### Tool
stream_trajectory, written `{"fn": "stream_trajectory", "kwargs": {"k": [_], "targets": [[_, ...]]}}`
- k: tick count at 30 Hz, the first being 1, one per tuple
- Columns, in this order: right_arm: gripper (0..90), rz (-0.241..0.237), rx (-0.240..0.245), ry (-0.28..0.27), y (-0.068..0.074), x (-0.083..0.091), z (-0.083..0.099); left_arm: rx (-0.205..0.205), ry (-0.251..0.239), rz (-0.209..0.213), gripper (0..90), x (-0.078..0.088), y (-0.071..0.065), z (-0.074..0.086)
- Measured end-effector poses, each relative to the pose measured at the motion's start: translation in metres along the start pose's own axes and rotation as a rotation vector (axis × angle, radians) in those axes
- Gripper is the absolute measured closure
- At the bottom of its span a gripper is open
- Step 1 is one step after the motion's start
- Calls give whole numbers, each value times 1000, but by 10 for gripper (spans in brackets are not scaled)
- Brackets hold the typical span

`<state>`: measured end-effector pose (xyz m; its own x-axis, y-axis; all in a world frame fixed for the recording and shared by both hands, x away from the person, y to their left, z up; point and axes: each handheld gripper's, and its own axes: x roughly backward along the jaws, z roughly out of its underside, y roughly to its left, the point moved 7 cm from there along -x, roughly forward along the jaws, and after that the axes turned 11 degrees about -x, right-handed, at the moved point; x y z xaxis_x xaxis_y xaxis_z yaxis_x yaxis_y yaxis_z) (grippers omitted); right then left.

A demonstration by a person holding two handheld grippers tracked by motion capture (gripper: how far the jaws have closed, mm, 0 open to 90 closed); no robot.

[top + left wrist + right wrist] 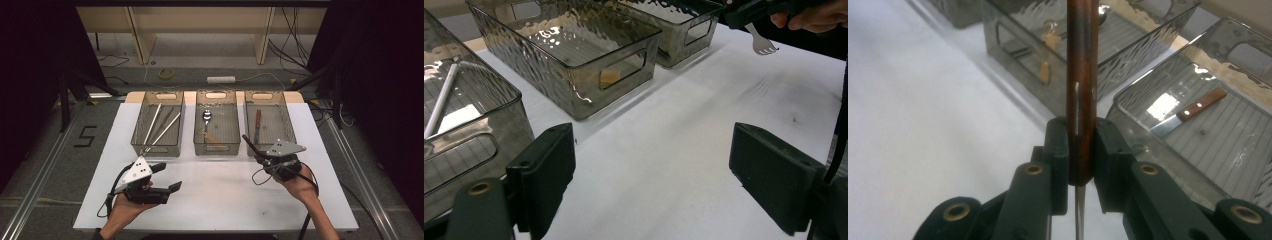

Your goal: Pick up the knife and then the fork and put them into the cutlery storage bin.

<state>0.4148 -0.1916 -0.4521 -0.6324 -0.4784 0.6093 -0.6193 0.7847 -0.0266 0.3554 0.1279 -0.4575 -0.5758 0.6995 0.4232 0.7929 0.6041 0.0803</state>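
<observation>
A fork with a dark wooden handle [248, 142] is clamped in my right gripper [261, 159] at the right front of the white table. In the right gripper view, the handle [1082, 75] rises between the jaws of my right gripper [1081, 150], which is shut on it. Its metal tines [761, 45] show in the left gripper view. The fork is just in front of the right bin [287, 125], which holds a wooden-handled knife [258, 122]. My left gripper [167, 177] hovers at the left front, open with nothing between its fingers [546, 165].
Three clear grey bins stand in a row at the back of the table [220, 200]. The left bin [156, 148] holds long pale sticks [162, 127]. A spoon [206, 117] lies in the middle bin [216, 149]. Cables lie on the floor beyond.
</observation>
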Motion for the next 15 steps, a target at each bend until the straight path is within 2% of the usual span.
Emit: {"fn": "stream_trajectory", "kwargs": {"k": [7, 15], "targets": [[788, -10, -84, -20, -17, -4, -20, 1, 4, -6, 181, 0, 1, 1], [788, -10, -131, -29, -32, -6, -38, 3, 13, -5, 181, 0, 1, 2]]}}
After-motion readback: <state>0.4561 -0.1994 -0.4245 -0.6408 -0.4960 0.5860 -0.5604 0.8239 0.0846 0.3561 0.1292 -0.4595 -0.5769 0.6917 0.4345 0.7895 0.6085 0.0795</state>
